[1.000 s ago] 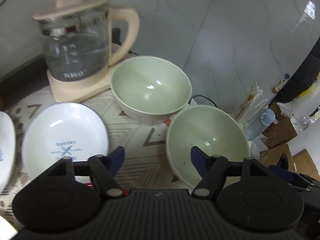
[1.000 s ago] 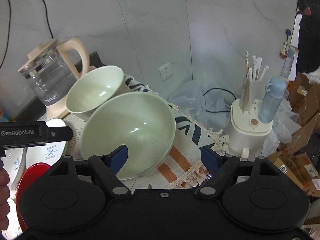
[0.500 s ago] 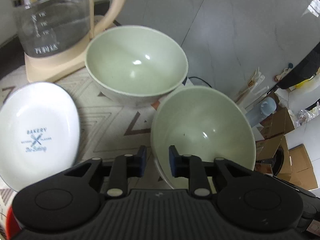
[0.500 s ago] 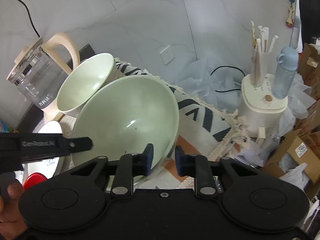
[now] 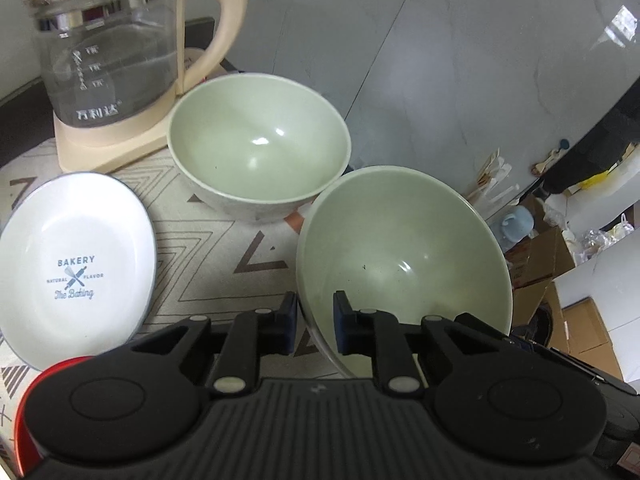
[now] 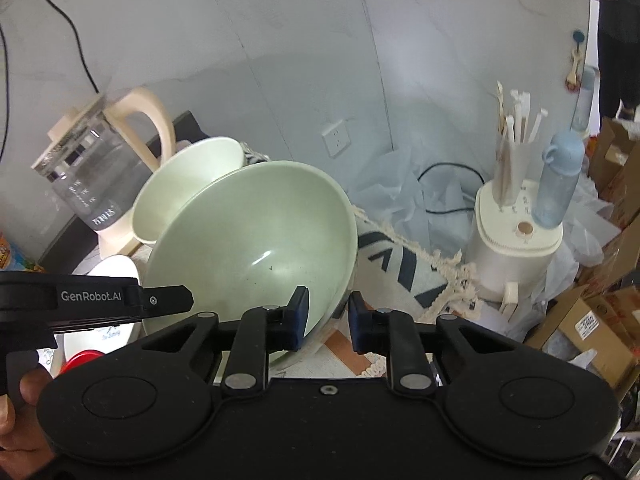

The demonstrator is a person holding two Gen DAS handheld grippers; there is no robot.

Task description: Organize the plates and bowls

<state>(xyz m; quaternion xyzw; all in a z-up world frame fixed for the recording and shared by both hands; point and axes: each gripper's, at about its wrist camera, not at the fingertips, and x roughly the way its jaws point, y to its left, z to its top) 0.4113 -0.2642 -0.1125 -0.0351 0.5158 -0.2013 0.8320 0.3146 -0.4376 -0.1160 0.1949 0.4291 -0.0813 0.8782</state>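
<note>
Two pale green bowls are here. The near bowl (image 5: 404,256) is tilted, and my left gripper (image 5: 314,322) is shut on its left rim. In the right wrist view my right gripper (image 6: 328,318) is shut on the right rim of that same bowl (image 6: 248,248). The left gripper's black housing (image 6: 92,296) reaches in from the left. The far bowl (image 5: 260,152) stands upright on the patterned cloth just behind, partly hidden by the held bowl (image 6: 188,184). A white "BAKERY" plate (image 5: 76,264) lies to the left, with the edge of a red plate (image 5: 28,400) below it.
A glass kettle (image 5: 112,60) on a cream base stands at the back left against the wall. Off the cloth's fringed edge to the right are a white appliance (image 6: 516,248) carrying a blue bottle (image 6: 558,184), plus cardboard boxes (image 6: 588,328). A hand (image 6: 20,404) grips the left tool.
Both grippers went from open to shut on opposite rims of the near green bowl. The bowl has since tilted and now overlaps the far bowl more.
</note>
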